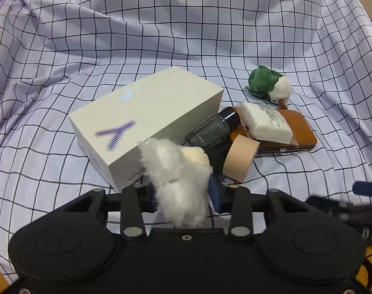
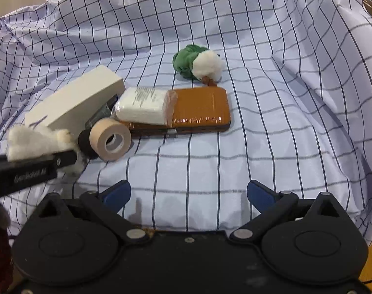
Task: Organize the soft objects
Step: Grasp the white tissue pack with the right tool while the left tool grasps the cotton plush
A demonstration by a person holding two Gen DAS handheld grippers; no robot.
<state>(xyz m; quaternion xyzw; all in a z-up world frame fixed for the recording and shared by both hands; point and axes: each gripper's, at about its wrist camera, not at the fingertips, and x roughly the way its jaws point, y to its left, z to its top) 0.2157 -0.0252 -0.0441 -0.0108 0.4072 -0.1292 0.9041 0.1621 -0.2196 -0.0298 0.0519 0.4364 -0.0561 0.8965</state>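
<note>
My left gripper [image 1: 183, 196] is shut on a fluffy white cotton wad [image 1: 178, 171], which bulges above and below its blue pads. In the right wrist view that cotton wad [image 2: 36, 142] sits at the far left, above one black finger [image 2: 63, 158] of the left gripper. A green and white plush duck [image 1: 269, 85] [image 2: 198, 65] lies on the checked cloth behind the other items. A white gauze pack [image 1: 266, 122] [image 2: 141, 105] rests on a brown case [image 2: 200, 107]. My right gripper [image 2: 189, 191] is open over bare cloth, holding nothing.
A white phone box [image 1: 146, 120] [image 2: 73, 103] lies left of a dark bottle [image 1: 210, 129] and a beige tape roll [image 1: 239, 159] [image 2: 110, 139]. The wrinkled checked cloth [image 2: 283, 122] covers the whole surface and rises at the back and sides.
</note>
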